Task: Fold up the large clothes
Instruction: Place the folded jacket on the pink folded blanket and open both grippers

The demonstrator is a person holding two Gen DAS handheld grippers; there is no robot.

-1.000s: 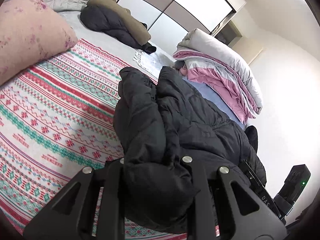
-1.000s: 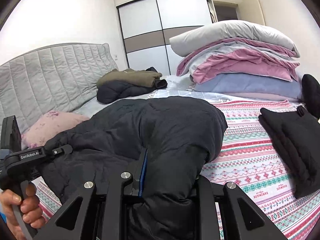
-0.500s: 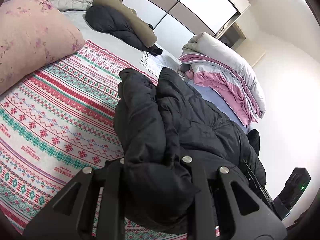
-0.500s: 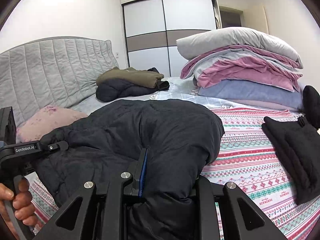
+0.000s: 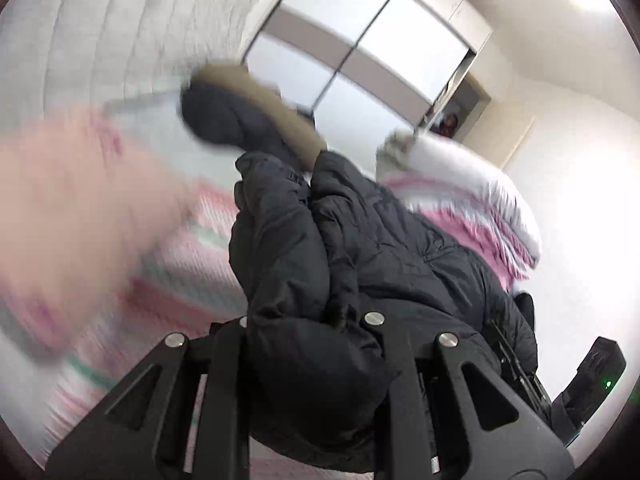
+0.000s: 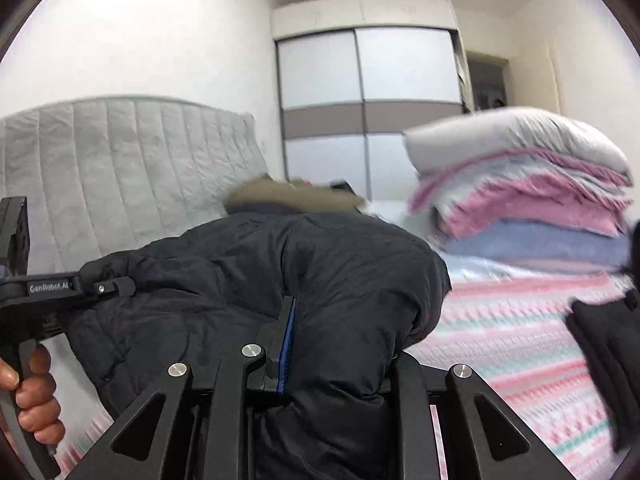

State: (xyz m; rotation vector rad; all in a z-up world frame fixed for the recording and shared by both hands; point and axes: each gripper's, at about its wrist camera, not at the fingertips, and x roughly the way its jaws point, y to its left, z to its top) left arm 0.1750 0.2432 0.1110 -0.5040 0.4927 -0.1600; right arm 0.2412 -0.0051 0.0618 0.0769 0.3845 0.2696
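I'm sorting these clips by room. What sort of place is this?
Most likely a bedroom in a home. There is a bed with a padded grey headboard, a sliding-door wardrobe against the far wall, and a stack of folded quilts on the patterned bedspread.

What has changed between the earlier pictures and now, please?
Both grippers, left and right, have swung the black padded jacket up and toward the headboard, which now fills more of both views. Both stay clamped on the jacket; the folded bedding pile is unmoved.
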